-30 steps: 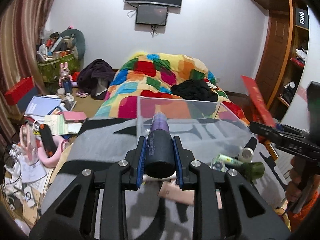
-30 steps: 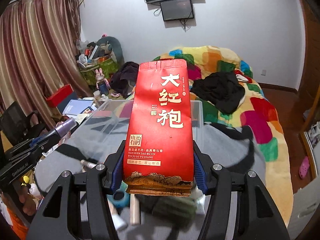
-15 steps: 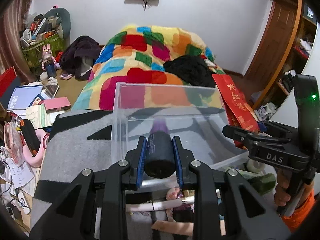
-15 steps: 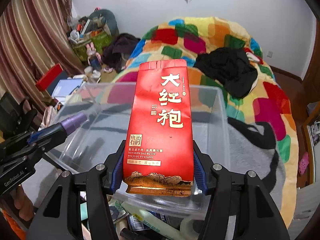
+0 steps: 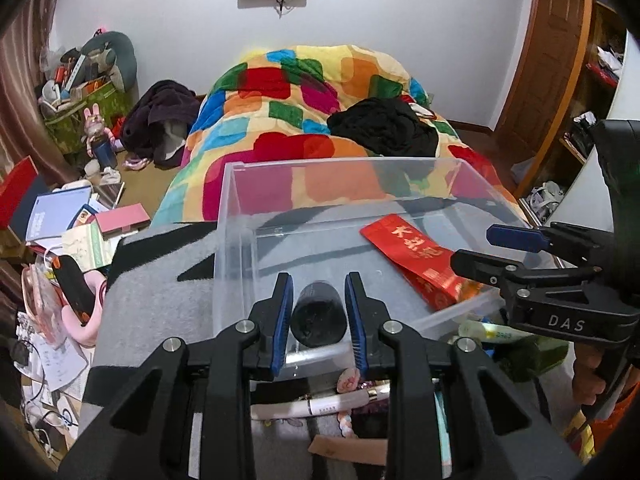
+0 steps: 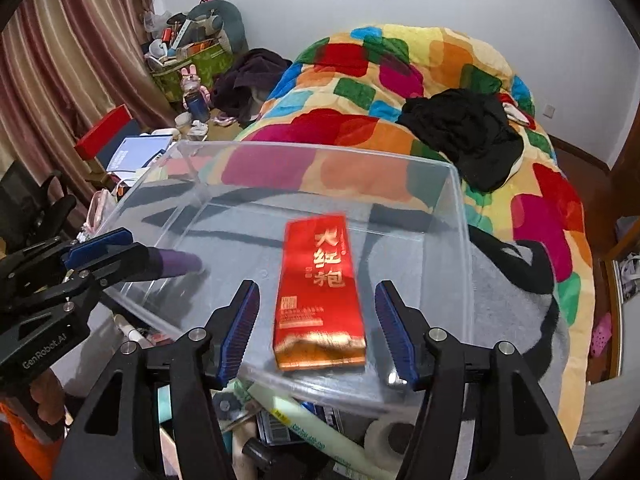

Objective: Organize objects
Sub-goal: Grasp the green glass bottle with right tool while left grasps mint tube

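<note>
Inside the clear plastic bin (image 6: 456, 216), the red tea packet (image 6: 320, 292) is lying flat on the floor of the bin, its long axis running from the near wall toward the far wall, printed characters facing up and its gold-banded bottom end nearest the right gripper (image 6: 318, 332). That gripper's jaws are opening, standing well clear of the packet on both sides, so nothing is being gripped.

Over on the bin's left side, the left gripper (image 5: 319, 312) is hovering with the dark bottle (image 5: 319, 314) between its blue pads (image 5: 282, 316); the jaws are opening, with a thin gap showing on either side of the bottle. From the right wrist view the bottle (image 6: 176, 262) is pointing its purple end into the bin, its long axis running along the gripper's line.

Around the bin, a grey and black blanket (image 5: 160, 300) is covering the surface, and a colourful patchwork quilt (image 6: 360, 80) with a black garment (image 6: 460, 136) on it is lying behind. Tubes (image 5: 320, 404) and other small items are crowding the space just in front of the bin's near wall, partly hidden under the gripper bodies and hard to identify. Whether the bottle is resting on the bin floor is unclear, since the fingers are blocking its lower side.
</note>
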`<state>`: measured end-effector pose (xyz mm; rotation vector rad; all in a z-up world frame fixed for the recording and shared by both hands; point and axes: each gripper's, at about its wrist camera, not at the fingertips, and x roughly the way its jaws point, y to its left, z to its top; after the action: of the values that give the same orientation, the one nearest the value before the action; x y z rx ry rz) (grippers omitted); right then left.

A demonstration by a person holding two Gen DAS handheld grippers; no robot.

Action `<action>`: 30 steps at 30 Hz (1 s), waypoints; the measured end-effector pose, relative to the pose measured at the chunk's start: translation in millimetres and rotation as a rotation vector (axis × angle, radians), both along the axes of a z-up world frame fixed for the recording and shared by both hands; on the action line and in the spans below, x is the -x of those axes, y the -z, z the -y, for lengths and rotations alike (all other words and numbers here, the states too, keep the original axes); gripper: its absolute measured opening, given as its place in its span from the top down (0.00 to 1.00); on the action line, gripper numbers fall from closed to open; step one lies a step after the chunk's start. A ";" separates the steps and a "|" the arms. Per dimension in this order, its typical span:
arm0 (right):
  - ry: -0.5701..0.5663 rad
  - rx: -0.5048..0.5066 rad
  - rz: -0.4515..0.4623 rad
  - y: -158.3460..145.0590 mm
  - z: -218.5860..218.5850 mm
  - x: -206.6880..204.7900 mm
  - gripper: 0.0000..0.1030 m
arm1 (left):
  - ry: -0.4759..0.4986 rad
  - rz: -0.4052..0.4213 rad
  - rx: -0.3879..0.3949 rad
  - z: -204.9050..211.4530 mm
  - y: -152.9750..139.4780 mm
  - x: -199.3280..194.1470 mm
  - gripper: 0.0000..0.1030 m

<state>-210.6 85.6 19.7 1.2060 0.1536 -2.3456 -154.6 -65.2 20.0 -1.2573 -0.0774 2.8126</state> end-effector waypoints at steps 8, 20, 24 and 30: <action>-0.014 0.043 -0.063 -17.2 -16.2 -30.5 0.31 | 0.008 -0.087 0.025 -8.4 -21.7 -30.8 0.32; -0.019 0.066 -0.050 -0.5 -61.0 -73.9 0.21 | 0.081 -0.053 -0.009 -26.0 2.6 -73.1 0.24; -0.074 0.004 -0.031 18.7 -57.6 -85.9 0.21 | 0.113 -0.026 0.003 -39.2 17.4 -77.1 0.24; -0.073 -0.001 -0.010 35.6 -62.4 -89.9 0.21 | 0.119 0.003 0.007 -48.0 32.4 -72.2 0.38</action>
<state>-120.7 148.0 -15.8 1.1693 0.1987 -2.2887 -82.4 -17.2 -12.4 -1.2247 0.0064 2.7128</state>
